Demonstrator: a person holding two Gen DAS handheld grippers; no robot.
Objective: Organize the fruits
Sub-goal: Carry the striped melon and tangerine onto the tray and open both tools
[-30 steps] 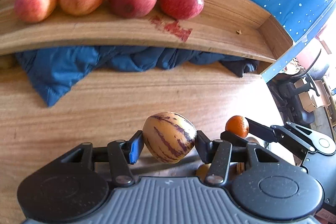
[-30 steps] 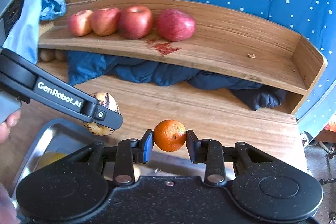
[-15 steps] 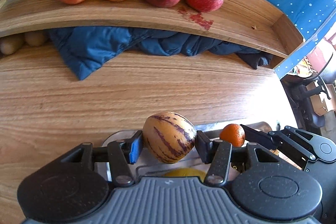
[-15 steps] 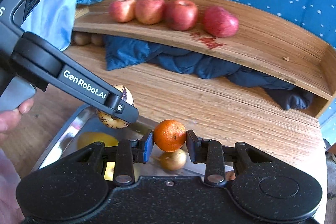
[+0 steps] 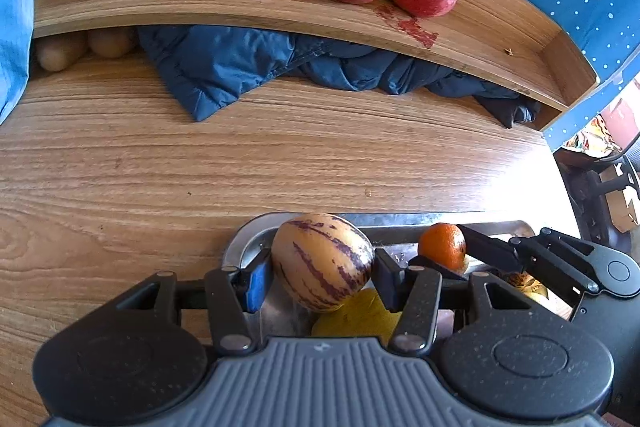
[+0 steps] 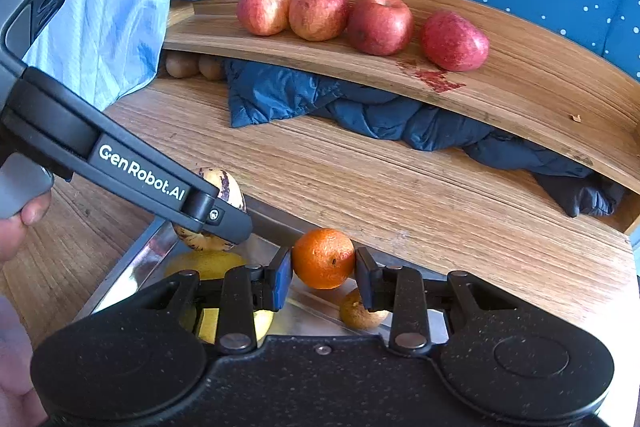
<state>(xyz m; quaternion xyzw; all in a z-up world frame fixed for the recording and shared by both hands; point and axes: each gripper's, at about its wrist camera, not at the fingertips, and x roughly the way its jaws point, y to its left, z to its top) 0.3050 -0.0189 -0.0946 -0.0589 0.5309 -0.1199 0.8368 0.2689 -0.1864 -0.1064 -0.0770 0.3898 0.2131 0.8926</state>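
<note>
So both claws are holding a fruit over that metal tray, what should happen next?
Probably carry the orange in the right gripper up to the shelf, beside the four apples. The space to their right is free, while the tray already holds fruit.

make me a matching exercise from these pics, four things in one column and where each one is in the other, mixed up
Things
1. striped melon
2. orange
3. red apples
4. dark blue jacket

Places
A. in a row on the wooden shelf
B. between the fingers of the right hand-held gripper
C. bunched under the shelf, spilling onto the wooden table
D. between the fingers of the left hand-held gripper

Pairs: 1-D, 2-B, 3-A, 4-C
</note>
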